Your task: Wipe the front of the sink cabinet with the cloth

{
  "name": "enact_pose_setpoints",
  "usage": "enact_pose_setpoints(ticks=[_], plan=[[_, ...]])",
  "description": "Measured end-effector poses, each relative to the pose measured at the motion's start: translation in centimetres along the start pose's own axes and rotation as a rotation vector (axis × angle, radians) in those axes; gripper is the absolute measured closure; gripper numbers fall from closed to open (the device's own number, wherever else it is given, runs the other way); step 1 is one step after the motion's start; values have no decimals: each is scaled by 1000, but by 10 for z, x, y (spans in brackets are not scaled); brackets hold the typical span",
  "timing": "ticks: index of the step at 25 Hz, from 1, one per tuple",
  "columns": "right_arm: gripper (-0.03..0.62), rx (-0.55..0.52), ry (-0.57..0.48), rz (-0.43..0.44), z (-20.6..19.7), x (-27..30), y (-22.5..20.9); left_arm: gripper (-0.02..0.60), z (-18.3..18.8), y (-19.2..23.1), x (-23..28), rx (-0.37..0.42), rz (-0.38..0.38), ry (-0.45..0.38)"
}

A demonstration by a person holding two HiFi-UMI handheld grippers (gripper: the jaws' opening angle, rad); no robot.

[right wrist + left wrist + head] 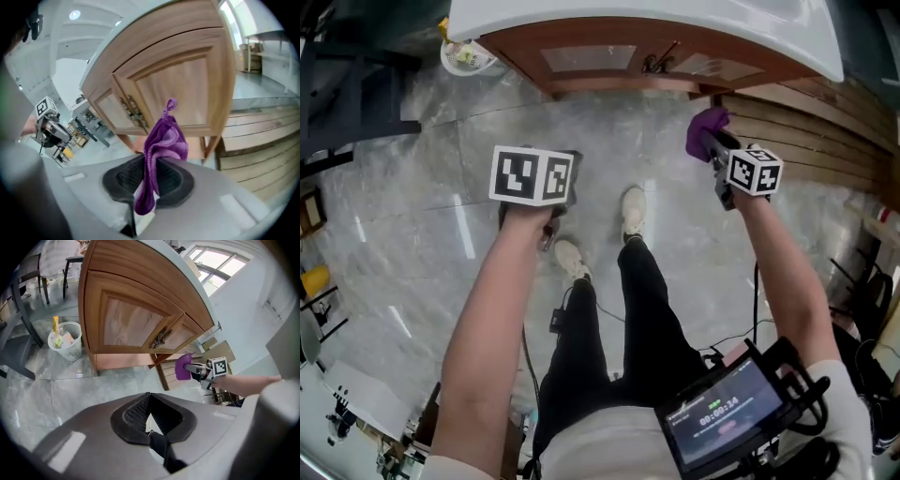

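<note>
The right gripper (151, 182) has its jaws pinched on a purple cloth (161, 140). The cloth is bunched between the dark pads: a short tail hangs below them, and the larger part stands up past the jaws, ending in a small twisted tip. In the right gripper view the cloth rises in front of a wooden door panel of the sink cabinet (187, 89). From the head view it sits near the cabinet's lower right corner, and it seems just short of the wood, though the angle is too steep to be sure.

The left gripper (149, 417) holds nothing. Its jaws are drawn together, with only a thin sliver of floor and the person's shoe showing between the pads. It is held lower and to the left, well apart from the cabinet front, and its marker cube (532, 175) faces up toward the head camera.

The cabinet has two framed doors with ornate metal handles (161, 337) where they meet, and a white counter (628, 19) overhangs it. A white mesh wastebasket (65, 341) with rubbish in it stands on the grey marble floor (422, 234) beside the cabinet's left end. To the cabinet's right is a slatted wooden panel (811, 122). The person stands facing the cabinet in black trousers and pale shoes (633, 211), with a small screen (727, 408) mounted at the chest.
</note>
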State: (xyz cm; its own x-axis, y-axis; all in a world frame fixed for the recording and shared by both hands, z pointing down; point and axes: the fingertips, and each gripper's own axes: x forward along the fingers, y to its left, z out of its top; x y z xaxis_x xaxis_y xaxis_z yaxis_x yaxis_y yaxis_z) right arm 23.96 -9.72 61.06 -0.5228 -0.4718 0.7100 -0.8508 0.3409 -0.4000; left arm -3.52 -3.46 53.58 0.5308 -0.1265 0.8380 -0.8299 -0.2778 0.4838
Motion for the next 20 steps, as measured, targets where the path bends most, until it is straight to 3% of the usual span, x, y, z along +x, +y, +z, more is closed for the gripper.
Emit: enact_pose_setpoints(ticks=[4,8,13,20], plan=[[539,55,-28,-166,16,-28,-100,575,13,-14,19,-7,-1,2],[539,38,-24,-234,37,-30,-152,575,24,-26,34,2,-8,-5],[539,35,-11,-231,47,-6,-169,575,30,-27,53,-12,10,-2],[539,13,1,-175,50,42,-150,575,33,-21,65,-41,10,-23]])
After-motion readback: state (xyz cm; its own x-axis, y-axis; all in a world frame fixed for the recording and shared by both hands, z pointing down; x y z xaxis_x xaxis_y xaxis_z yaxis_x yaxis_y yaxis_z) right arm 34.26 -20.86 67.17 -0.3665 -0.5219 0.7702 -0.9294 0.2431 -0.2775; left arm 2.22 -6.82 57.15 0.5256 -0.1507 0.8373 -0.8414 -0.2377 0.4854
